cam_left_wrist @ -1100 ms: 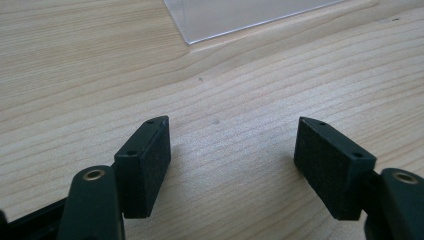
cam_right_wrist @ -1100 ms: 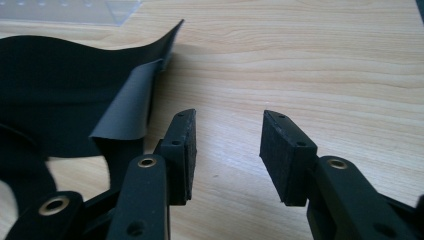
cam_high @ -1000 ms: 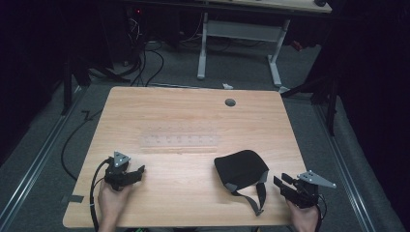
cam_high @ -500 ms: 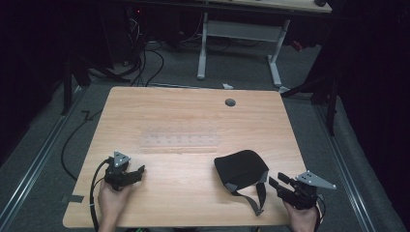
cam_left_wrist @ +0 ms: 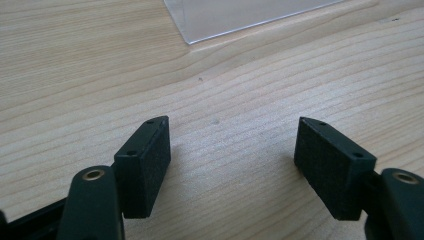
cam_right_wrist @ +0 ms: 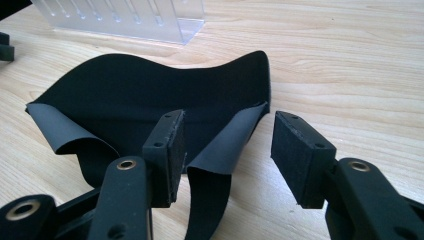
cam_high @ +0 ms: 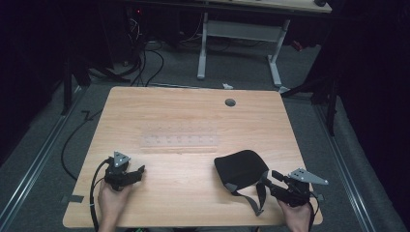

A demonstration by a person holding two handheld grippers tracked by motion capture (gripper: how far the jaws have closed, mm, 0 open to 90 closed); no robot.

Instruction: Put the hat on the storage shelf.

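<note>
The right gripper point(cam_right_wrist: 225, 160), fingers just opening, straddles the black eye mask's point(cam_high: 240, 167) strap point(cam_right_wrist: 220, 155) unpressed; the left gripper point(cam_left_wrist: 232, 165) rests open on the counter point(cam_high: 193, 121).

- I see a light wooden table point(cam_high: 183, 121) with plain grain; a round cable hole point(cam_high: 230, 102) sits near its far edge.
- Grey carpet floor point(cam_high: 48, 159) surrounds it, and I make out a metal rail point(cam_high: 34, 166) running along the left side.
- Beyond the table stands a second desk on a white frame point(cam_high: 239, 34).
- Black cables point(cam_high: 145, 60) lie tangled on the floor at the far left.
- The surroundings are dark; light falls mainly on the tabletop.
</note>
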